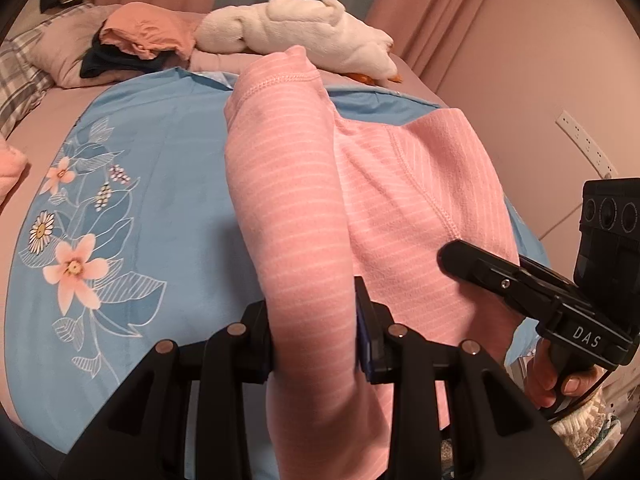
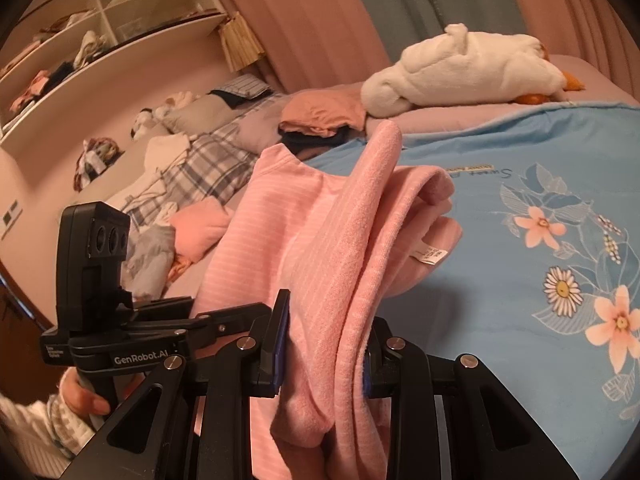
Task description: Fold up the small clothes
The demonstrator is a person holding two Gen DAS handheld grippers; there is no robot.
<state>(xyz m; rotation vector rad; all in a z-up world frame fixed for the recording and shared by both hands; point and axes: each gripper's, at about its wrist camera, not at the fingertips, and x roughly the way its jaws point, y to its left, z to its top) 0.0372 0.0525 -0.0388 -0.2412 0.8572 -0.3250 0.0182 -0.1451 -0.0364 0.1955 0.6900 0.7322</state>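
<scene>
Between our left gripper [image 1: 316, 336] fingers we pinch a fold of the pink striped garment [image 1: 360, 184], our right gripper [image 2: 320, 344] likewise clamped on another bunch of it, the cloth draped above the blue floral sheet [image 1: 160, 184], near a white plush goose [image 2: 472, 68].

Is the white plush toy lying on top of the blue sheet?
No, the plush toy lies on the pink bedding beyond the blue sheet.

Garment [image 1: 304, 184] on blanket [image 1: 168, 168], plush toy [image 1: 296, 32] behind, clothes pile [image 1: 140, 36] left.
</scene>
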